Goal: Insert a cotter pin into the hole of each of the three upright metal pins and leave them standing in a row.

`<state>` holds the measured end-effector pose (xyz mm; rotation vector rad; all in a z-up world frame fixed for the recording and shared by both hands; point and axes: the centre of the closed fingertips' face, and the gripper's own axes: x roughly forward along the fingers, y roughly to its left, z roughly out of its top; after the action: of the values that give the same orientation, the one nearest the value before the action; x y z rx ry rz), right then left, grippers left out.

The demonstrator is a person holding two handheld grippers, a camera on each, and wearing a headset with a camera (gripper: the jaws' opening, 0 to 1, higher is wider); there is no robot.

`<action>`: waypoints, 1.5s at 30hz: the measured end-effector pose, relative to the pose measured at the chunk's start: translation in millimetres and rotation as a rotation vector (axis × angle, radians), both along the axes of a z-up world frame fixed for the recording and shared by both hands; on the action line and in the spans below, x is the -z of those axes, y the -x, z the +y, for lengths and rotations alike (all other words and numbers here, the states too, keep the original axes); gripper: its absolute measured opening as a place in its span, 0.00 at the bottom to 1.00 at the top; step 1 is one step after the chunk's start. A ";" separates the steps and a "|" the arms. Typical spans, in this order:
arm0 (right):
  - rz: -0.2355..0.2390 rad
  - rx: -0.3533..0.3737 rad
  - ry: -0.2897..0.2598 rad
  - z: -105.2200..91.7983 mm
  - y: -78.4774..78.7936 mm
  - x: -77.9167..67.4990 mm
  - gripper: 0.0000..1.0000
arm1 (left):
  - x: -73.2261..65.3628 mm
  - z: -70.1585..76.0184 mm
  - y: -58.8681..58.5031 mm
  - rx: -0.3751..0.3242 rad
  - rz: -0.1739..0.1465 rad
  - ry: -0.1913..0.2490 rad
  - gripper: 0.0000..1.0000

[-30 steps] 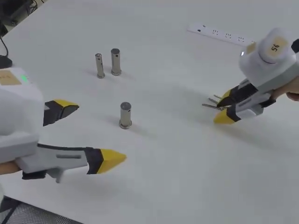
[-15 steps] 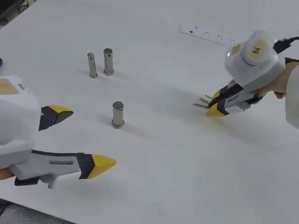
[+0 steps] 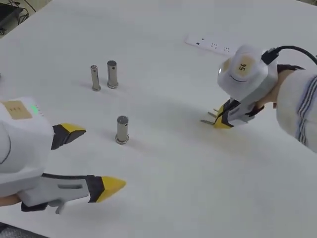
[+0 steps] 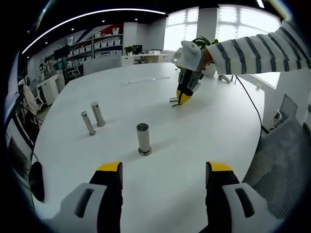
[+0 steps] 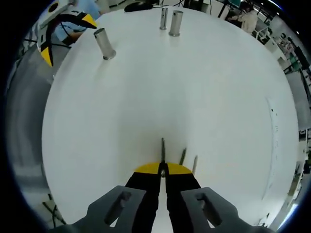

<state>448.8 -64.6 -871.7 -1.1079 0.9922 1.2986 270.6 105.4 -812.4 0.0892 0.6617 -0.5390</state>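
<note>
Metal cotter pin seemingly in tongs.

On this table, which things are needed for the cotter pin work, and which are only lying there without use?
For the job: three upright metal pins; one cotter pin held in the shut right gripper; two loose cotter pins on the table beside it; the open left gripper.
Just lying about: a power strip, farther back on the table.

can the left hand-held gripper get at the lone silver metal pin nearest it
Probably yes: the left hand-held gripper is open, and the lone upright silver metal pin stands ahead of its jaws with bare white table between.
</note>
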 end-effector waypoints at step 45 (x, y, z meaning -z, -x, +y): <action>-0.305 0.014 -0.214 -9.3 44.6 -61.6 0.02 | -16.9 4.8 -5.2 -0.006 -0.015 0.017 0.68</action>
<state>404.2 -73.8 -810.1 -1.0911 0.6194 1.1523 275.7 110.2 -795.5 0.0753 0.6425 -0.5380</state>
